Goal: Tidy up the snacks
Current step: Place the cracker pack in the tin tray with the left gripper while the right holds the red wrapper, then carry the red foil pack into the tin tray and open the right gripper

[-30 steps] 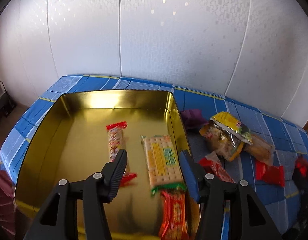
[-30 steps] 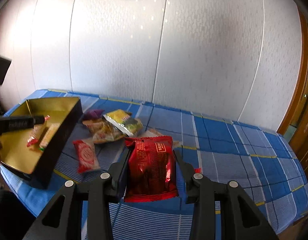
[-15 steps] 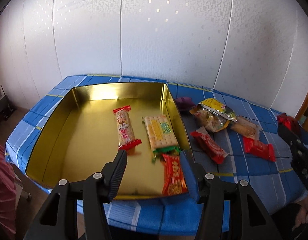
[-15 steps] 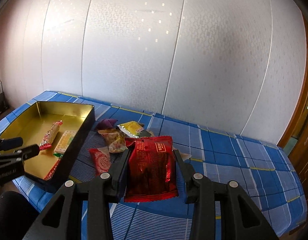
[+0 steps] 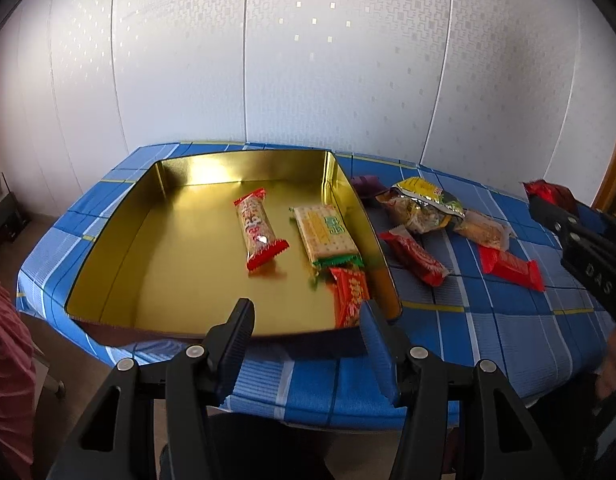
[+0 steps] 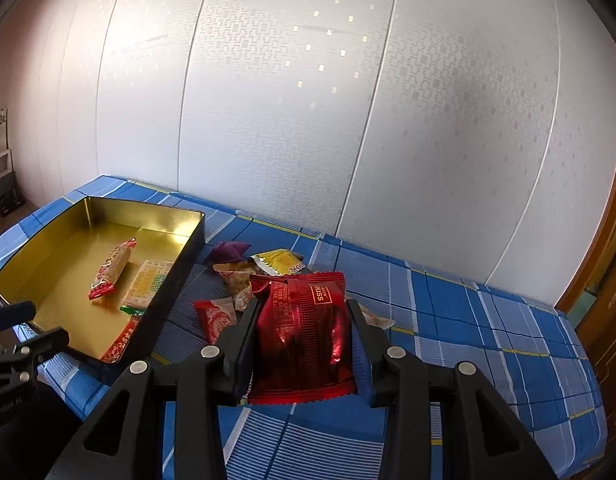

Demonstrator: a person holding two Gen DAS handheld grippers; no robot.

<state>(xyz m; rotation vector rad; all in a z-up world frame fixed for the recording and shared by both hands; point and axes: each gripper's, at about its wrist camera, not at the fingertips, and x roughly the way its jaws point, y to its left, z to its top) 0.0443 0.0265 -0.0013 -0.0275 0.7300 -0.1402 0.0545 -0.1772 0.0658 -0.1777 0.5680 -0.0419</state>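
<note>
A gold tin box (image 5: 156, 216) (image 6: 60, 248) sits on the blue checked table. It holds a red-ended cracker bar (image 5: 258, 232), a green biscuit pack (image 5: 325, 230) and a red-orange bar (image 5: 349, 294). My left gripper (image 5: 306, 320) is open and empty, just in front of the tin's near edge. My right gripper (image 6: 302, 328) is shut on a red foil snack bag (image 6: 304, 332), held above the table right of the tin; it also shows in the left wrist view (image 5: 547, 192).
Loose snacks lie right of the tin: a purple wrapper (image 5: 365, 184), a yellow bag (image 5: 423, 200), a red pack (image 5: 413, 256), another red pack (image 5: 511, 268) and a brown pack (image 5: 483, 232). A white panelled wall stands behind. A wooden door frame (image 6: 595, 256) is at the right.
My left gripper has pulled back from over the tin to in front of its near edge. My right gripper has kept hold of the red bag and shifted a little.
</note>
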